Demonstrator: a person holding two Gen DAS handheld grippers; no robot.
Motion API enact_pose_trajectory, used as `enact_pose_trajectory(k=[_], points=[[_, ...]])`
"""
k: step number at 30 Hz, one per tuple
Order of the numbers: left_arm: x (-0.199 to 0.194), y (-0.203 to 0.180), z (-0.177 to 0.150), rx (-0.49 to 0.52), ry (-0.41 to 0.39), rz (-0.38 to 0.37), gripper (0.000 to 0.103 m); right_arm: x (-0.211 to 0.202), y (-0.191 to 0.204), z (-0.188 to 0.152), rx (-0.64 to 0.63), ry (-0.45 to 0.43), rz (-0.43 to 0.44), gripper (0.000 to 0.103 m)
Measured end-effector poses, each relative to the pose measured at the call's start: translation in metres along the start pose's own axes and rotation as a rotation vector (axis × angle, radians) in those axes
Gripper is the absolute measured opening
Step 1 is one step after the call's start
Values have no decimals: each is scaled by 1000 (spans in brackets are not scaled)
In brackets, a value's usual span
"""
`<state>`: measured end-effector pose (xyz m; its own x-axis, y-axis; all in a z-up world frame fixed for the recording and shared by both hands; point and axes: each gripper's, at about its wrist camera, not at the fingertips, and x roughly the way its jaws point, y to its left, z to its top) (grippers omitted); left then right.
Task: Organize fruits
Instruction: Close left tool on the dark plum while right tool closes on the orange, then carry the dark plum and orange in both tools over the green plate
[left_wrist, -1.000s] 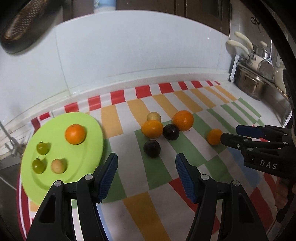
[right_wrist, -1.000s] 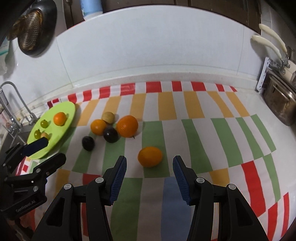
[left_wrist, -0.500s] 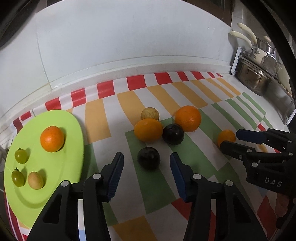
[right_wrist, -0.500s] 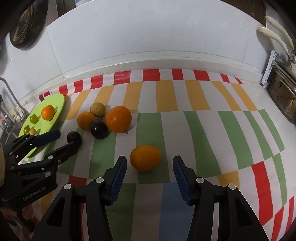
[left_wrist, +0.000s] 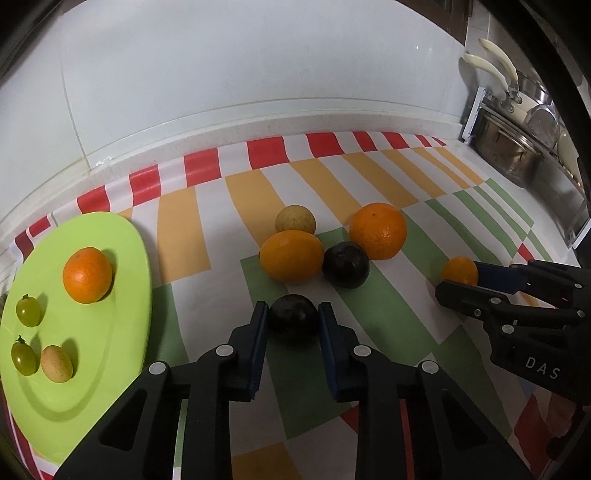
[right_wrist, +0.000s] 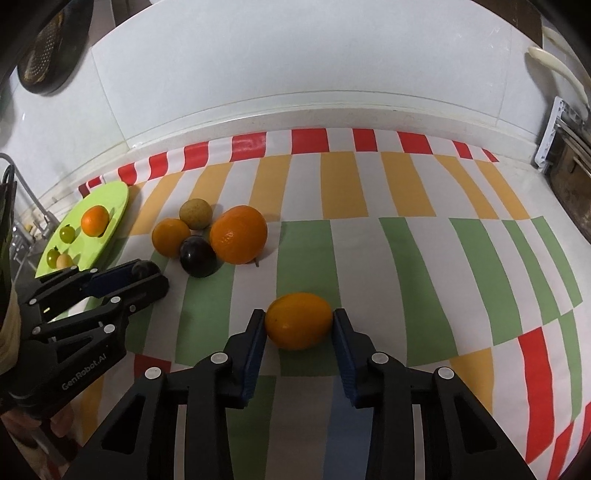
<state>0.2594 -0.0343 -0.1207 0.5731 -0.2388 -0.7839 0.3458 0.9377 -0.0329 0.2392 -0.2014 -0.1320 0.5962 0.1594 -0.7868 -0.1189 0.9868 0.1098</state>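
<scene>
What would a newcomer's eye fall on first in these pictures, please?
Probably the two grippers, each closing around a fruit: the left gripper around a dark plum, the right gripper around an orange. Next, the green plate at the left, already bearing four small fruits.
</scene>
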Motion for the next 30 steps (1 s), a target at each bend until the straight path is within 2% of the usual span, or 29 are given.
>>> enact_pose_trajectory(k=[12,30], points=[[-36,0,-3,-20,-47,3,27,-26,12,3,-30,-52,41,37],[-111,5,-10,-67,-162,80,27,-84,49,10,-125,-179,123,37]])
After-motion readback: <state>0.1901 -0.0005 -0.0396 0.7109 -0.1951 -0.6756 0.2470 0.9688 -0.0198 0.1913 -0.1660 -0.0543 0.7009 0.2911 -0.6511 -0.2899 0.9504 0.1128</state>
